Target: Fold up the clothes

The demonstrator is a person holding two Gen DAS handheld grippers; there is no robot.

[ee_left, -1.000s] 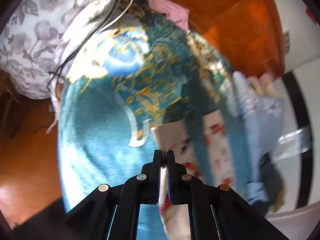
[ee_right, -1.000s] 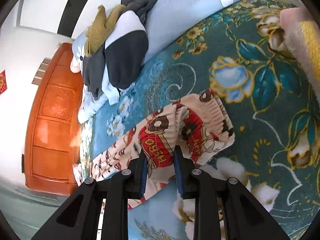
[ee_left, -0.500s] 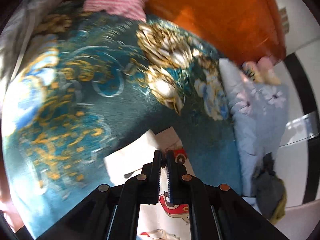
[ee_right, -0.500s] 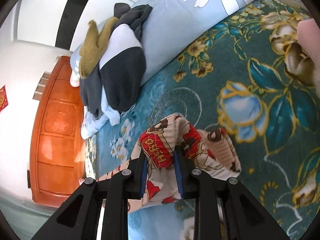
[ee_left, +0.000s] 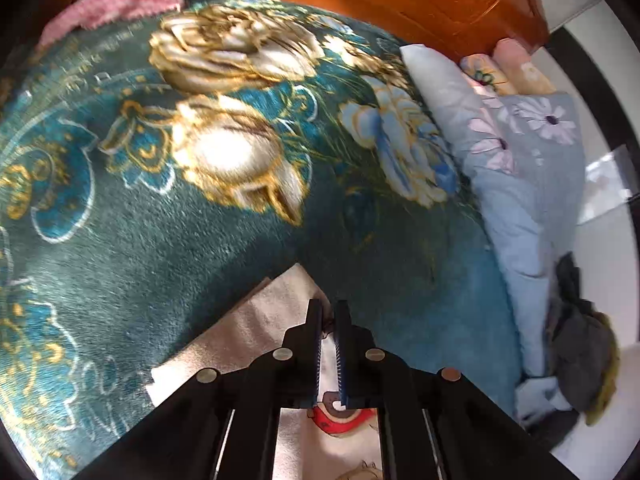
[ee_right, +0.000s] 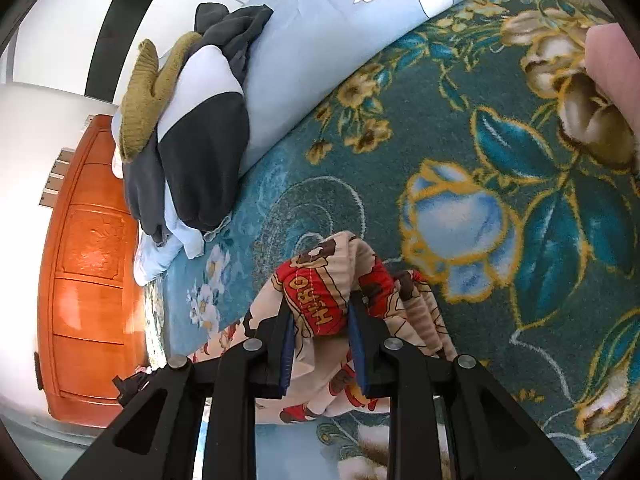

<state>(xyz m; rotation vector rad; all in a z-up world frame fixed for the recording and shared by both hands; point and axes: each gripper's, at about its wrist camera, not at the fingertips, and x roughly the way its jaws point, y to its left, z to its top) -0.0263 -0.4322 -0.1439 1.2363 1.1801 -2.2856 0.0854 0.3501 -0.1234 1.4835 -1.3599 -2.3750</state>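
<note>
while both are clamping the cartoon-print garment over the teal floral blanket, the left hand-held gripper is pinching nearly closed at 6 o'clock, and the right hand-held gripper is gripping bunched fabric.

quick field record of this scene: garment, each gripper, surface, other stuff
garment: cartoon-print garment, bunched, partly on the blanket
left gripper: shut on a garment edge
right gripper: shut on a bunched fold
surface: teal floral blanket
other: dark clothes pile on the blue quilt; wooden cabinet
</note>
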